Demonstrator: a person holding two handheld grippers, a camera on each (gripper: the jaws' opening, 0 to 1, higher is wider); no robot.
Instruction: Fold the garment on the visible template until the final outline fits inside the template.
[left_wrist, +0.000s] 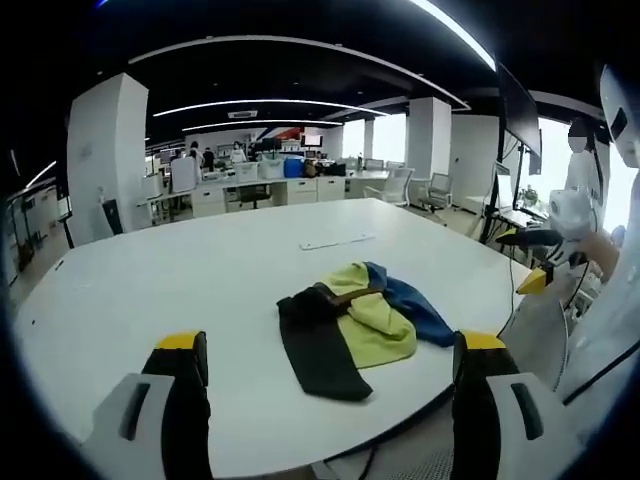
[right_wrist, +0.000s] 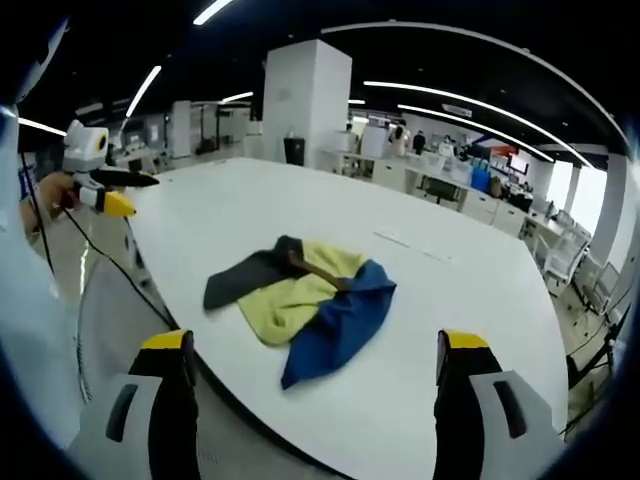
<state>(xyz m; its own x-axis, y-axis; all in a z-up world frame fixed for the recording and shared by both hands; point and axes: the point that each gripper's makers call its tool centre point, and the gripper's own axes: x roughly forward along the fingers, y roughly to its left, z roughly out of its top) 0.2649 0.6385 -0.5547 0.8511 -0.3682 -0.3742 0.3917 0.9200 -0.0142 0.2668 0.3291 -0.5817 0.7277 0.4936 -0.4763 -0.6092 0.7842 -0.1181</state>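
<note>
Lying crumpled on the white tabletop (left_wrist: 200, 270), one garment (left_wrist: 352, 322) is seen, made of black, yellow and blue panels with a brown strip. In the left gripper view it is placed at about 5 o'clock of the tabletop, near the front edge; in the right gripper view the same garment (right_wrist: 305, 300) is seen at the middle, with the blue part towards 5 o'clock and the black part towards 9 o'clock.

The left gripper (left_wrist: 325, 365) is held above the edge of the tabletop, its jaws spread wide and nothing between them. The right gripper (right_wrist: 313, 360) is held in the same manner, jaws spread and empty. In the left gripper view the right gripper is also seen at 3 o'clock, apart from the garment.

A template outline cannot be made out clearly. Only a thin pale strip (left_wrist: 337, 241) is seen beyond the garment, at 12 o'clock from it.

Some risks may be judged. Because the garment is bunched, more than one layer could be pinched together, so the cloth would not be spread flat. Because it lies near the edge, it could be dragged off the tabletop by a pull towards the person. The fold could also be placed wrongly if the template is not found.

Counted: one garment, one tabletop, two grippers, one pale strip.
</note>
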